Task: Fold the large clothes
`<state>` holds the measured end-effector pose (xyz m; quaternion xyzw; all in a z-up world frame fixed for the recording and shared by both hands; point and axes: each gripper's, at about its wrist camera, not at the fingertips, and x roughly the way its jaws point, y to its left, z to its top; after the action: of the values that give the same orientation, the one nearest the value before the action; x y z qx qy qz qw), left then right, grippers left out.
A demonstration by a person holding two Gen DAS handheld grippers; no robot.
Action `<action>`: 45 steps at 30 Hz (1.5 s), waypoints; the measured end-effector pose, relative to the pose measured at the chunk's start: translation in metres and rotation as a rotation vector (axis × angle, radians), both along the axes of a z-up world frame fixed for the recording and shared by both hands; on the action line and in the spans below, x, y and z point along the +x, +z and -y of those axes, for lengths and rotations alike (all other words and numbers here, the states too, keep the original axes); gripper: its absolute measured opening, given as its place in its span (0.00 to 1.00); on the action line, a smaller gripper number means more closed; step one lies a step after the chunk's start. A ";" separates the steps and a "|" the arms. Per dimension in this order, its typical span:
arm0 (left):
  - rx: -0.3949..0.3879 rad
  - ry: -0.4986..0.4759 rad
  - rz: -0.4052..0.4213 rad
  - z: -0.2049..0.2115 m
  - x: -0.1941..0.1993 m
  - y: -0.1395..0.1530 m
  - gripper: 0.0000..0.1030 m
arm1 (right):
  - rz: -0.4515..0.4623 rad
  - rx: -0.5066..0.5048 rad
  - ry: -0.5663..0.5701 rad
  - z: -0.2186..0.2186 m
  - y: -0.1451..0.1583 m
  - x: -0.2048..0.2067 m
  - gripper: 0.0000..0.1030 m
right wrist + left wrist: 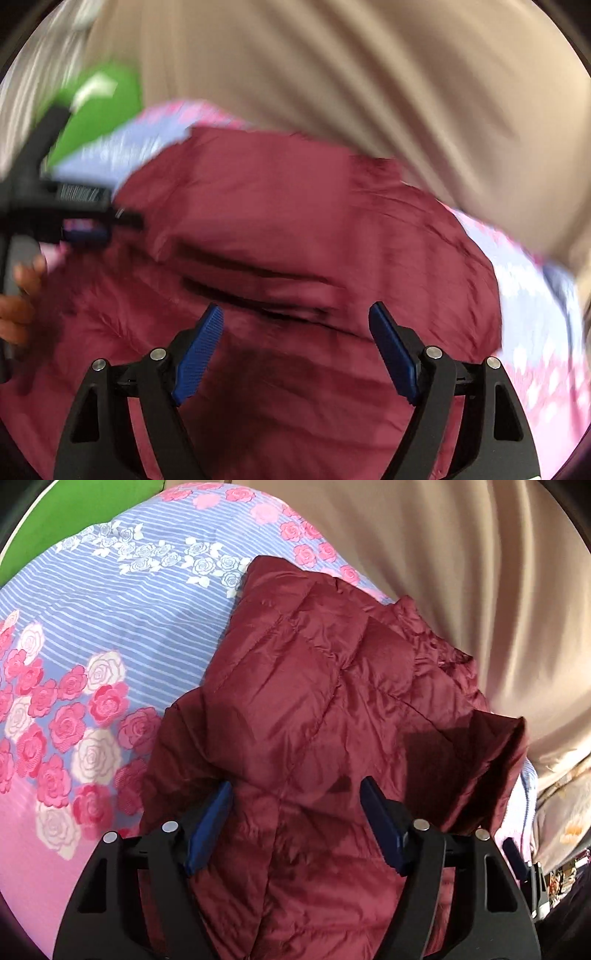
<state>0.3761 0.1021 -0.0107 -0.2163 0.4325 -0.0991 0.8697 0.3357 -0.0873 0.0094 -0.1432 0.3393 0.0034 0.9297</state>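
A dark red quilted jacket [317, 686] lies bunched and partly folded on a bed sheet [110, 627] with blue stripes and pink roses. My left gripper [295, 782] points down at its near end with the jaws wide. The puffy fabric bulges up between the blue pads [208, 827], and no pinch shows. In the blurred right wrist view my right gripper [296, 308] hangs open above the jacket [295, 221], with nothing between its fingers. The left gripper [74, 221], held by a hand [18, 295], is over the jacket's left side.
A beige curtain [461, 572] hangs behind the bed along the far and right sides. Something green [55, 517] sits past the sheet's far left corner. Part of the right gripper [517, 856] shows at the right edge of the left wrist view.
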 end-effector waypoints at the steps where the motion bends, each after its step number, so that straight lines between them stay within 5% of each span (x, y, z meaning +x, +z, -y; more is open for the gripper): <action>1: 0.006 0.009 0.000 0.001 0.002 -0.003 0.67 | -0.039 0.011 0.027 -0.007 -0.006 0.008 0.67; 3: -0.001 0.020 0.000 0.000 0.007 -0.008 0.67 | -0.113 0.063 0.064 -0.014 -0.011 0.024 0.60; 5: -0.003 0.017 0.018 -0.003 0.006 -0.012 0.67 | -0.078 0.120 -0.004 0.006 0.000 0.039 0.58; 10: 0.035 -0.008 0.052 -0.003 0.004 -0.012 0.67 | 0.072 0.394 -0.423 0.147 0.032 0.033 0.63; 12: 0.029 -0.008 0.053 -0.004 0.004 -0.012 0.67 | 0.083 0.466 -0.488 0.185 0.035 0.017 0.64; 21: -0.193 0.058 -0.021 -0.029 0.009 -0.006 0.67 | 0.027 0.580 -0.371 0.213 0.033 0.001 0.72; 26: -0.156 0.060 -0.036 -0.033 0.013 -0.005 0.53 | -0.012 0.688 -0.348 0.220 0.024 0.023 0.72; 31: -0.166 0.072 -0.040 -0.042 0.016 -0.008 0.51 | 0.040 0.827 -0.328 0.237 0.031 0.011 0.77; 38: -0.104 0.075 -0.022 -0.031 0.023 -0.008 0.51 | -0.061 0.725 -0.358 0.228 0.014 0.026 0.78; 39: -0.095 0.074 -0.021 -0.029 0.024 -0.007 0.49 | -0.089 0.706 -0.367 0.225 0.008 0.033 0.71; 41: -0.072 0.065 -0.021 -0.024 0.026 -0.005 0.18 | -0.138 0.646 -0.371 0.215 0.002 0.047 0.05; 42: -0.064 0.060 -0.014 -0.024 0.025 -0.002 0.10 | -0.142 0.619 -0.367 0.209 0.006 0.051 0.05; 45: 0.001 0.063 0.099 -0.020 0.014 0.020 0.02 | 0.073 0.580 -0.276 0.191 0.054 0.031 0.03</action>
<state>0.3898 0.1224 0.0089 -0.2241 0.3819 -0.0823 0.8928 0.3662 -0.2780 0.0636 0.1749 0.3067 -0.0315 0.9351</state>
